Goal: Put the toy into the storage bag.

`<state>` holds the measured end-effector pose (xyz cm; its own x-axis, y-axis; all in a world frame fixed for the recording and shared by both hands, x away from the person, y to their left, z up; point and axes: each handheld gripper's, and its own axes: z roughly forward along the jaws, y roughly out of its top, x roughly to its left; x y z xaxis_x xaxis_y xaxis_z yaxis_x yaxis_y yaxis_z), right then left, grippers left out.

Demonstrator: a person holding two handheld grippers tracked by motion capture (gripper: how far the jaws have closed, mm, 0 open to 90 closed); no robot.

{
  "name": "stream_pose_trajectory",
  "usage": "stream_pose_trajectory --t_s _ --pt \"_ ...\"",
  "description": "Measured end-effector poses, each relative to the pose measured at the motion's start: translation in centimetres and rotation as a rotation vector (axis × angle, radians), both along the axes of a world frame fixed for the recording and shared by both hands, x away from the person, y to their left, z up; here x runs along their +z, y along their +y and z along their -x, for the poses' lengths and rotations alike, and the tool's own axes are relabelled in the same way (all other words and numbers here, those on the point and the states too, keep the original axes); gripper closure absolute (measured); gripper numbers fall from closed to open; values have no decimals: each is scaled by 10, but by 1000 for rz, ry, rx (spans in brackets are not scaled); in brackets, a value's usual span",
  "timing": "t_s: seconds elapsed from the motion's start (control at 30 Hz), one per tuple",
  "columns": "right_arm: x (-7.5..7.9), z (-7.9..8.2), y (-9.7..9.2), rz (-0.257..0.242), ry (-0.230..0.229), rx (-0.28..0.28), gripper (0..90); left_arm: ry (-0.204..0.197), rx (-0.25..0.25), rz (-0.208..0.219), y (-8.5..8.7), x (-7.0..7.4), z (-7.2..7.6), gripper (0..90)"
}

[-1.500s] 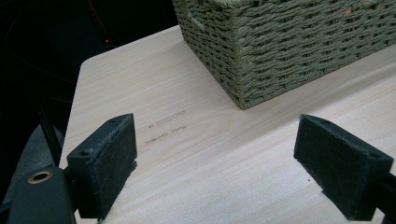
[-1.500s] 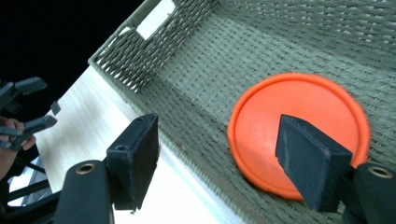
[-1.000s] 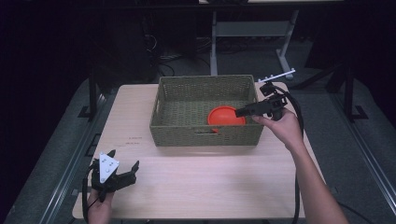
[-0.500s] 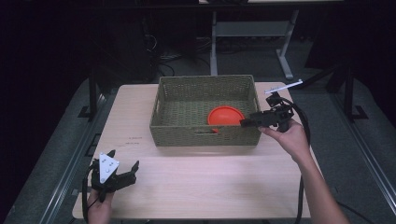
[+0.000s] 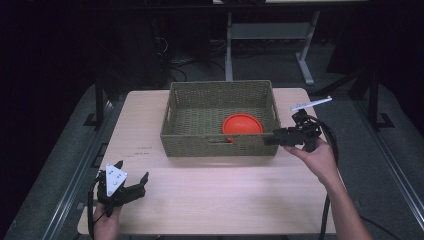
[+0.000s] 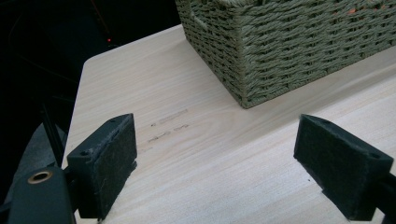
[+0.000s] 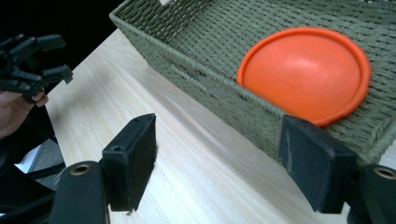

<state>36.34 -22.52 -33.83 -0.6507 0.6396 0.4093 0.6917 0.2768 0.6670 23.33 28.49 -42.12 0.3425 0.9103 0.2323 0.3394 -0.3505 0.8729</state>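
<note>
A woven green basket [image 5: 200, 115] stands on the far middle of the light wooden table [image 5: 225, 200]. An orange round disc [image 5: 242, 124] lies in its near right part, seen close in the right gripper view as the disc [image 7: 303, 74]. My right gripper [image 5: 268, 139] hangs just outside the basket's front right corner and points left along its front wall [image 7: 210, 88]. This right gripper [image 7: 224, 163] is open and holds nothing. My left gripper [image 5: 131, 171] rests at the table's near left corner; this left gripper [image 6: 215, 163] is open over bare wood, facing the basket [image 6: 289, 51].
Faint pencil marks [image 6: 168, 123] lie on the wood left of the basket. Dark floor surrounds the table, with a grey metal frame [image 5: 265, 30] behind it. The right gripper's cable [image 5: 330, 150] loops beside the hand. The other gripper [image 7: 32, 60] shows far left in the right gripper view.
The right gripper has come back from over the basket's right side toward the near edge and down, to outside the front right corner. The left gripper has kept still.
</note>
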Motion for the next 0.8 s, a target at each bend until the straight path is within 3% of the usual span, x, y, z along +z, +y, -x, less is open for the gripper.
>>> stream_pose_trajectory --t_s 0.43,0.8 --pt "-16 13 -9 -31 5 8 271 0 1 0 0 0 0 127" --pt "-32 23 -19 -25 19 -5 271 2 2 0 0 0 0 127"
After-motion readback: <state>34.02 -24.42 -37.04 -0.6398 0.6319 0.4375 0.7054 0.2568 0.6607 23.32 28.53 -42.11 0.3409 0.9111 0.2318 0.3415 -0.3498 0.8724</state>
